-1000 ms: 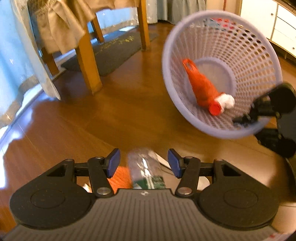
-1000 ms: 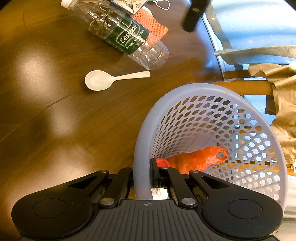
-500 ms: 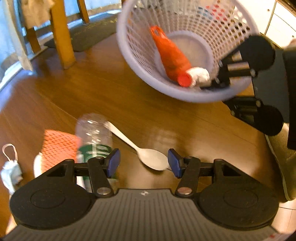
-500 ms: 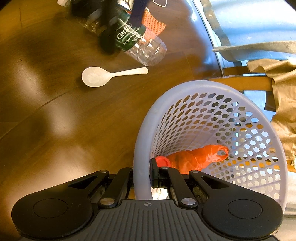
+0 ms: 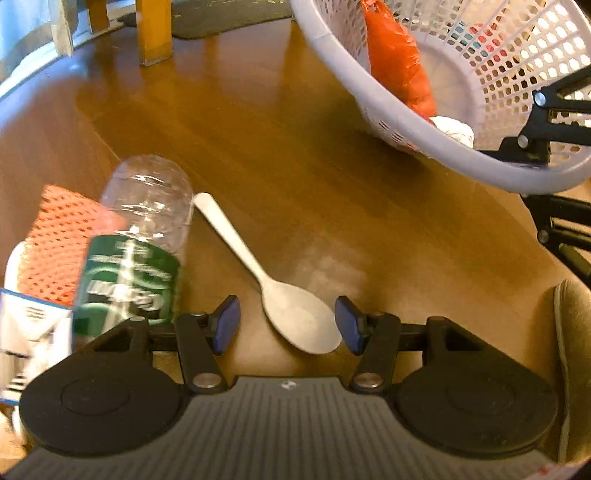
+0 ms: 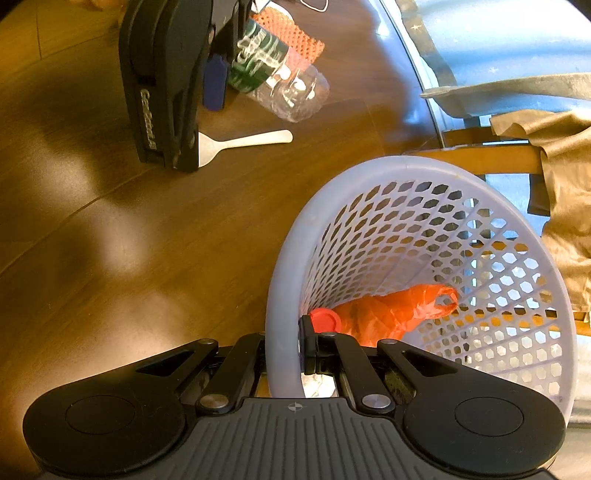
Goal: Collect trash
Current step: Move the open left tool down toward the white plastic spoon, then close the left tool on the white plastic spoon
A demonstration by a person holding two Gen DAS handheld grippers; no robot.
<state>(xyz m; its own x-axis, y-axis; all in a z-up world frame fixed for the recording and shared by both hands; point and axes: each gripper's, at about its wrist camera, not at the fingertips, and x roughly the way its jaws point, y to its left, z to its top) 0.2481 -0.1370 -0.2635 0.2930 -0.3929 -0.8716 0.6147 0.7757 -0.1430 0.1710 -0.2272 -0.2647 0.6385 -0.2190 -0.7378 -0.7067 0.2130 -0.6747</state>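
A white plastic spoon (image 5: pixel 258 273) lies on the brown wooden table (image 5: pixel 332 192). Its bowl sits between the fingers of my open left gripper (image 5: pixel 288 325). Just left of it lies a clear bottle (image 5: pixel 140 236) with a green label, over an orange mesh sleeve (image 5: pixel 59 236). My right gripper (image 6: pixel 282 343) is shut on the rim of the tilted lilac basket (image 6: pixel 369 166). Inside the basket are an orange bag (image 6: pixel 391 310) and a red cap (image 6: pixel 325 319). From the right wrist view, the left gripper (image 6: pixel 201 122) hangs over the spoon (image 6: pixel 251 140), beside the bottle (image 6: pixel 280 77).
A crumpled white wad (image 5: pixel 454 129) lies in the basket (image 5: pixel 406 122). A printed white packet (image 5: pixel 29 332) sits at the far left. A wooden chair leg (image 5: pixel 153 33) and a dark mat (image 5: pixel 229 14) lie beyond the table. Tan cloth (image 6: pixel 561 184) hangs over a chair.
My left gripper has swung down and in over the table, so the spoon bowl now sits between its open fingers. The right gripper still holds the basket, nearly unmoved.
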